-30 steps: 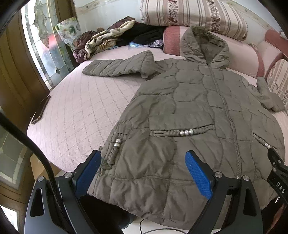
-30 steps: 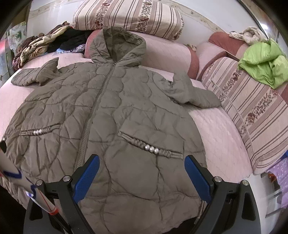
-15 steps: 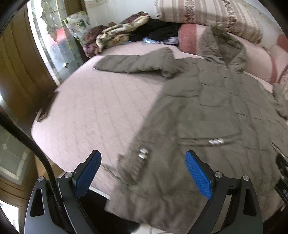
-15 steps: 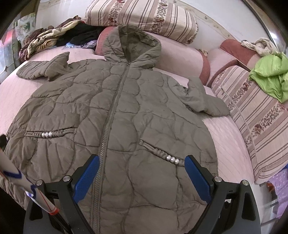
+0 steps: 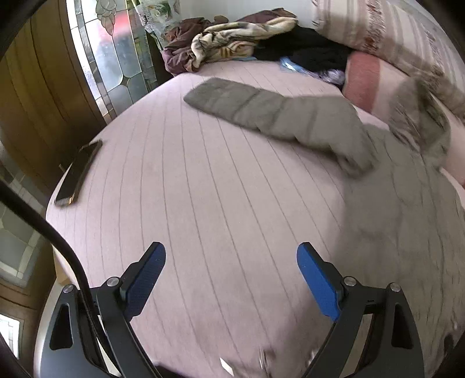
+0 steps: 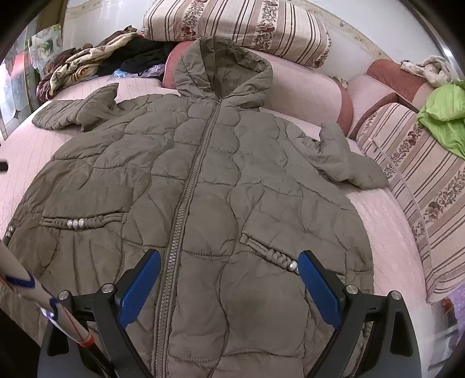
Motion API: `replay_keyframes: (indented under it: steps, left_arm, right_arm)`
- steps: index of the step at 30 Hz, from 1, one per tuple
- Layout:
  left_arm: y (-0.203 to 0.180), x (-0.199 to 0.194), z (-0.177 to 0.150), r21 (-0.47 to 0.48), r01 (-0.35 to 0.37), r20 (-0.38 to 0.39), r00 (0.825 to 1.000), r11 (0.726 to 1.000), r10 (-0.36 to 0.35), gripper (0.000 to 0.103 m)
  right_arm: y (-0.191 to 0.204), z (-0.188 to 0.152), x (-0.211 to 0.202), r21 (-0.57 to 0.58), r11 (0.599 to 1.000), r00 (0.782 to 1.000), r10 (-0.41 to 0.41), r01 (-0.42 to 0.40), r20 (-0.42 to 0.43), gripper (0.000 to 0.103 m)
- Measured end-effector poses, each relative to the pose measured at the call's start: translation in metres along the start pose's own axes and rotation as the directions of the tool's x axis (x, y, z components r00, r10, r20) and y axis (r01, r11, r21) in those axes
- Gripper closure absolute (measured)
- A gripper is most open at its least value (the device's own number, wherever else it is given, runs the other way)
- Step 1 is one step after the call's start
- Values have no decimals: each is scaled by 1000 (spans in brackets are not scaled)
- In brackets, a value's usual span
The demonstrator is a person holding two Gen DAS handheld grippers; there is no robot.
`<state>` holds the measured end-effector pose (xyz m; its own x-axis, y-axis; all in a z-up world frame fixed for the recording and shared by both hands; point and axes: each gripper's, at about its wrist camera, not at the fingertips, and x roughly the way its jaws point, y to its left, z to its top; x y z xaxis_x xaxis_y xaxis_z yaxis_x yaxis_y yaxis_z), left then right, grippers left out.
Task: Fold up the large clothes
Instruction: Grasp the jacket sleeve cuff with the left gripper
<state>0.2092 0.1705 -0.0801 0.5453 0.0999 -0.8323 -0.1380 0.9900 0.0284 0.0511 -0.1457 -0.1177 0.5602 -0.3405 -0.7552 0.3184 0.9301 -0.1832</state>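
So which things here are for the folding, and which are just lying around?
For the folding:
- the olive padded coat, spread flat on the bed
- the left gripper and right gripper, both open

Just lying around:
- the phone at the bed's edge
- the heap of clothes at the back
- the green cloth
- the striped cushions

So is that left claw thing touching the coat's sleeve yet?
Apart. In the left wrist view the left gripper stands open over bare bedspread, with the sleeve lying well beyond its fingertips.

The coat [image 6: 203, 203] lies flat on the bed [image 5: 203, 203], hood [image 6: 223, 69] against the pillows [image 6: 238, 26], clothes heap [image 6: 87, 64] at its far left.
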Motion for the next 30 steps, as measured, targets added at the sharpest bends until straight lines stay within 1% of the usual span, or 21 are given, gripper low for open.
replay_keyframes:
  steps: [3,5,6,7,9,12,15,16,17,18,19,20,21,23,25,26,28,29,30]
  left_arm:
    - [11,27,42,-42,21,-2,1000,999,-21,12]
    - [19,49,67,-91,49,-17,999,995,-51,12]
    - [23,62,80,-121,62,-30,997,991,-66,14]
    - [27,72,89,-144,72,-44,996,987,-79,20]
    - [33,100,109,-203,110,-87,988,973,-130,26]
    - [38,132,128,-270,142,-127,975,952,-181,28]
    - [47,163,141,-361,191,-147,955,913,-258,30]
    - [49,169,145,-391,205,-140,950,897,-278,30]
    - [50,172,148,-404,213,-123,951,890,-283,30]
    - [51,175,155,-421,237,-105,946,876,-306,30]
    - [51,180,161,-440,267,-98,935,857,-342,30]
    - [52,184,164,-457,285,-94,927,843,-364,30]
    - [54,190,170,-490,303,-84,917,817,-390,30]
    - [56,200,178,-534,314,-74,908,785,-413,30]
    - [56,208,186,-558,312,-70,906,769,-418,30]
    - [55,211,191,-562,307,-71,907,768,-415,30]
    - [49,216,200,-554,287,-82,915,781,-395,30]
    - [46,218,204,-545,274,-88,921,792,-379,31]
    - [43,217,206,-530,244,-99,934,812,-345,46]
  right_arm:
    - [-4,0,7,26,999,999,43,-43,-20,11]
    - [-9,1,11,57,995,996,86,-85,-28,14]
    - [-10,1,13,66,993,995,97,-95,-30,15]
    - [-12,1,14,75,992,994,105,-103,-29,15]
    - [-14,3,18,88,990,994,109,-107,-17,15]
    - [-18,5,23,109,989,995,103,-102,-8,15]
    - [-23,8,29,134,985,994,107,-105,-8,15]
    - [-25,9,31,138,985,994,107,-104,-8,15]
    - [-25,9,33,139,985,994,105,-103,-8,15]
    - [-25,10,35,138,985,995,103,-101,-7,15]
    - [-25,10,36,135,986,995,100,-98,-6,15]
    - [-25,10,38,133,986,995,97,-96,-6,15]
    - [-25,10,40,130,987,996,94,-92,-7,15]
    - [-23,11,46,124,988,996,93,-91,-15,15]
    - [-22,11,50,121,989,996,89,-85,-24,15]
    - [-22,11,53,119,990,996,85,-80,-30,15]
    - [-21,11,57,115,991,996,78,-74,-36,15]
    - [-21,12,59,112,991,997,75,-70,-37,15]
    - [-21,12,59,108,992,997,71,-67,-36,15]
